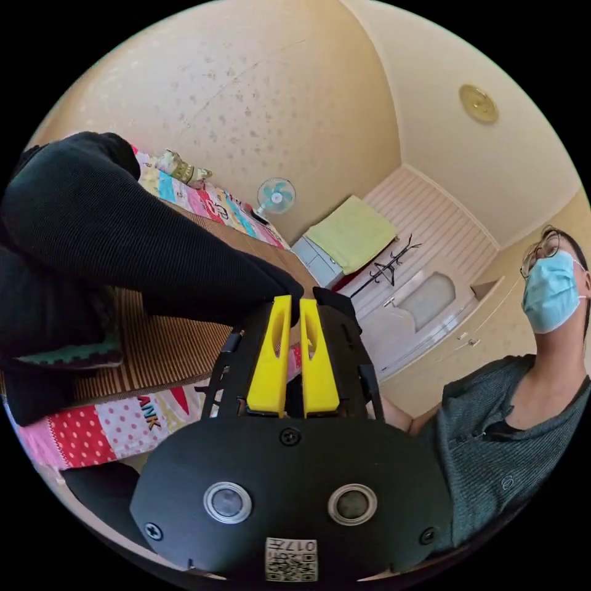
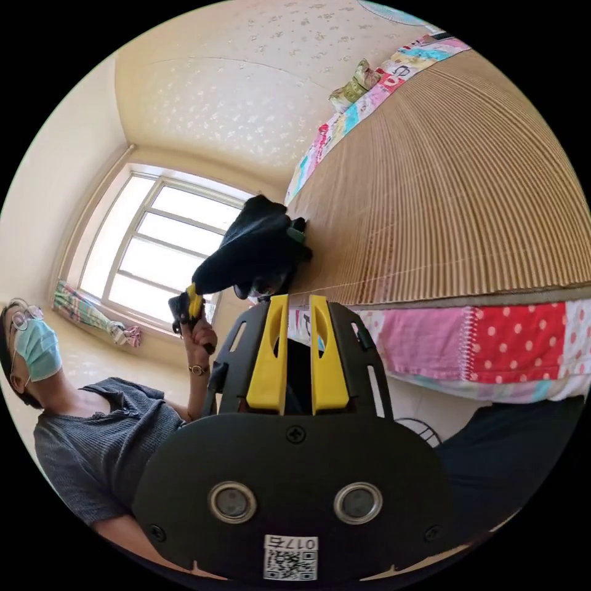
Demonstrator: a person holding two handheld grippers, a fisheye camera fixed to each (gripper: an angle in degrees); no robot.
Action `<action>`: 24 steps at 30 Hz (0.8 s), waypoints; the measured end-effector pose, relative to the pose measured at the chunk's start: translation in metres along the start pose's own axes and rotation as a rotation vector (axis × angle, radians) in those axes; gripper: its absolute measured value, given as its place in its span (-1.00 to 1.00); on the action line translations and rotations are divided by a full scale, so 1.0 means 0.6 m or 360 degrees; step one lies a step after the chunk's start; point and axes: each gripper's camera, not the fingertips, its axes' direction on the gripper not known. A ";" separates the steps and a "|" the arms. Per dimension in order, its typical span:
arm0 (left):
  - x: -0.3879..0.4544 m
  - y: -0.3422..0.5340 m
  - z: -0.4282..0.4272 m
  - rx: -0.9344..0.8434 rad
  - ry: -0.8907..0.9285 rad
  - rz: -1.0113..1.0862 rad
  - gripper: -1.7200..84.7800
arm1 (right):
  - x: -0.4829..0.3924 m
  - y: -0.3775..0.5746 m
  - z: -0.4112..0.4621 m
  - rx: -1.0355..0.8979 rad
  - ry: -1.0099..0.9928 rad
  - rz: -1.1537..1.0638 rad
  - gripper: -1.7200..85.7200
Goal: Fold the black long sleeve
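The left gripper (image 1: 295, 303) has its yellow fingers (image 1: 271, 357) close together, clamped on the end of a sleeve of the black long sleeve (image 1: 123, 228). The sleeve stretches from the fingers to the bunched body of the garment, which lies on the striped bamboo mat (image 1: 160, 351) near the bed's edge. In the right gripper view, the right gripper (image 2: 299, 301) has its fingers (image 2: 270, 357) nearly together, with a narrow gap; whether they clamp any cloth, I cannot tell. Just past its tips the garment hangs lifted at the mat's corner, and the left gripper, in the person's hand (image 2: 198, 337), holds one end. A patchwork quilt (image 2: 492, 345) covers the bed's side.
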 end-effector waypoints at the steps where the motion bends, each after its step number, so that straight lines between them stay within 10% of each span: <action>1: 0.015 0.008 0.039 -0.0064 0.0000 0.0031 -0.93 | 0.005 -0.006 0.018 -0.0017 -0.0073 -0.0038 -0.74; 9: 0.174 0.125 0.457 -0.1013 -0.0052 0.0143 -0.94 | 0.149 -0.008 0.077 -0.0089 -0.0258 0.0368 -0.65; 15: 0.183 0.069 0.416 -0.0976 0.0026 0.0166 -0.95 | 0.118 -0.010 -0.005 0.0061 0.0251 0.0216 -0.66; 24: 0.217 -0.002 0.321 -0.0656 0.0386 0.0302 -0.97 | 0.176 -0.040 -0.004 -0.0128 -0.0438 0.0175 -0.64</action>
